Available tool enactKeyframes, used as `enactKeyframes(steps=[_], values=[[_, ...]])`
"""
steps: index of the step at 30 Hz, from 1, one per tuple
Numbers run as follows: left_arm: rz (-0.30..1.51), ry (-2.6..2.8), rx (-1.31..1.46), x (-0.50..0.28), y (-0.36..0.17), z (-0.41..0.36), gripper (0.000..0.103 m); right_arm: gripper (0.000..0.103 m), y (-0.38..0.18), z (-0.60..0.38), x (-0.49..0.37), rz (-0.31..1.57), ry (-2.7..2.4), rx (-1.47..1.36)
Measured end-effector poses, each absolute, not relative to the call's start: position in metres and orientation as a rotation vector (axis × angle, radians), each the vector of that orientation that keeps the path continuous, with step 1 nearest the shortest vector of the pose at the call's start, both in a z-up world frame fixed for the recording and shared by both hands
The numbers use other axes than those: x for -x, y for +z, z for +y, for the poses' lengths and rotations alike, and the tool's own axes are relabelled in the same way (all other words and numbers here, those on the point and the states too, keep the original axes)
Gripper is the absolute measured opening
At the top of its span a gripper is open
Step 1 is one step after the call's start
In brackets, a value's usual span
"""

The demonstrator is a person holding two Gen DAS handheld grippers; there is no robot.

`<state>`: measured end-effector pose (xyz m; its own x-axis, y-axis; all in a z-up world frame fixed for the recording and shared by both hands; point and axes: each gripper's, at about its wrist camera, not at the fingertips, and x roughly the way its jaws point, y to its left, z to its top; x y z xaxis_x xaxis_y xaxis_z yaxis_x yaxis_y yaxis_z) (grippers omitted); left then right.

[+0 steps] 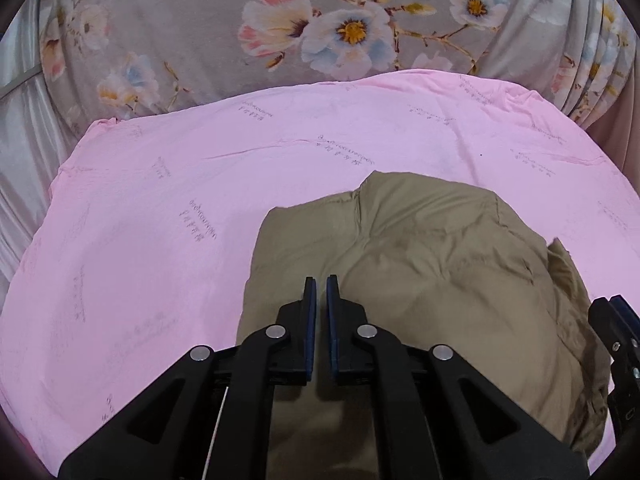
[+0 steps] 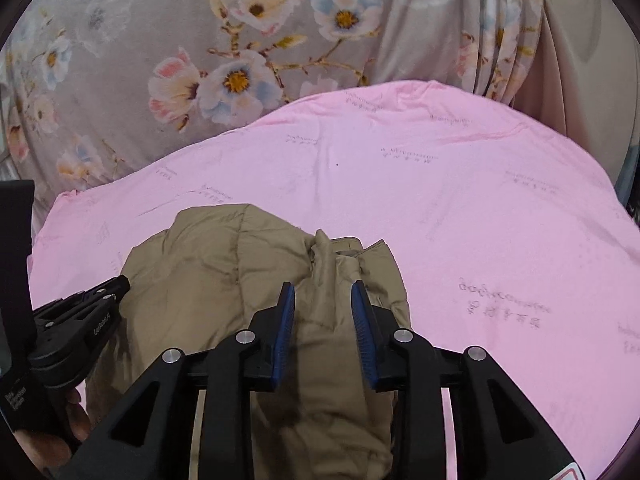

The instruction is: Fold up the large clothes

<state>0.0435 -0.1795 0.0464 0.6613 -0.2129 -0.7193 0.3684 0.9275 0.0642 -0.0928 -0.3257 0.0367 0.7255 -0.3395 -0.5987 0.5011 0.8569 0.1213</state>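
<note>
While tan jacket (image 2: 240,280) lies folded on pink sheet (image 2: 480,200), right gripper (image 2: 323,292) gapes above.

The left hand-held gripper (image 1: 321,280), black linkage arms with silver pivot bolts and blue pads, fills the lower middle of the left wrist view; its jaws stand nearly together with only a thin slit between them and nothing caught there. In the right wrist view it shows again at the lower left edge (image 2: 120,282), pointing up and to the right, with part of the person's hand (image 2: 76,416) beneath its body. The right hand-held gripper (image 2: 323,286), of the same black and blue build, sits in the lower middle of its own view, jaws parted by a clear gap, pads pressing on nothing. Its tip appears at the right edge of the left wrist view (image 1: 612,304)
</note>
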Motion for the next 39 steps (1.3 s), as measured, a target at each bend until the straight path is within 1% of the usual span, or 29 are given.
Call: enactKeyframes(steps=[1,3,7,9,13,20,30,39], values=[[0.785,-0.336,-0.193,-0.034,0.049,-0.169,0.01,0.03,0.036,-0.317,0.099,0.601,-0.452,-0.273],[0.783,-0.341,-0.184,-0.017,0.049,-0.156,0.016,0.03,0.029,-0.305,0.107,0.61,-0.426,-0.276],[0.759,-0.339,-0.171,0.006,0.042,-0.14,0.016,0.021,0.014,-0.294,0.119,0.592,-0.45,-0.245],[0.742,-0.34,-0.181,0.011,0.037,-0.138,0.015,0.02,0.008,-0.291,0.119,0.601,-0.459,-0.221],[0.694,-0.326,-0.242,0.016,0.025,-0.145,0.015,0.02,-0.001,-0.285,0.113,0.61,-0.473,-0.168],[0.652,-0.299,-0.274,0.018,0.015,-0.153,0.013,0.02,-0.013,-0.287,0.111,0.593,-0.479,-0.174],[0.603,-0.255,-0.305,0.02,0.007,-0.164,0.007,0.02,-0.016,-0.289,0.109,0.596,-0.481,-0.176],[0.585,-0.241,-0.313,0.022,0.005,-0.168,0.006,0.02,-0.018,-0.29,0.109,0.596,-0.482,-0.177]])
